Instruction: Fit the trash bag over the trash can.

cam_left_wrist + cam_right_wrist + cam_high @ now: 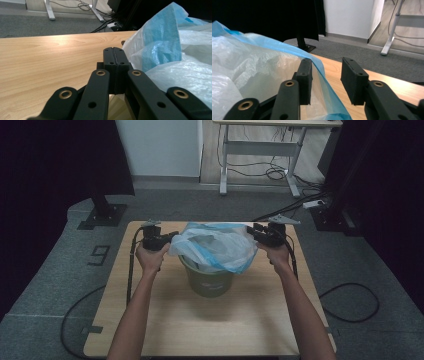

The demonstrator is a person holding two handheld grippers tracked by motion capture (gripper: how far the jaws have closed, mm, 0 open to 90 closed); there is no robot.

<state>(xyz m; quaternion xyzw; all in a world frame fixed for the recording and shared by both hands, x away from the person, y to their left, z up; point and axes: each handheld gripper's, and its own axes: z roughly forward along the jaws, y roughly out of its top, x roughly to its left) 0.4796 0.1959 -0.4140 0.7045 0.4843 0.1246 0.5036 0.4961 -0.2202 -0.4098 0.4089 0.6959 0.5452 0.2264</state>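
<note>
Two grippers flanked a green bin (pixel 210 281) near the middle of the table (pixel 165 320), a clear, blue-edged bag (pixel 215 247) draped over its mouth. Left gripper (pixel 172 239) sat at the bag's left side, jaws pressed tight together; in the left gripper view the plastic lay just beside them, and whether any film was pinched could not be told. Right gripper (pixel 251 231) stood at the bag's right edge with jaws parted, the blue hem (pixel 322 75) running loose between them, unclamped.

Left claw (pixel 115 60) clamped shut, right claw (pixel 325 81) jaws apart
</note>
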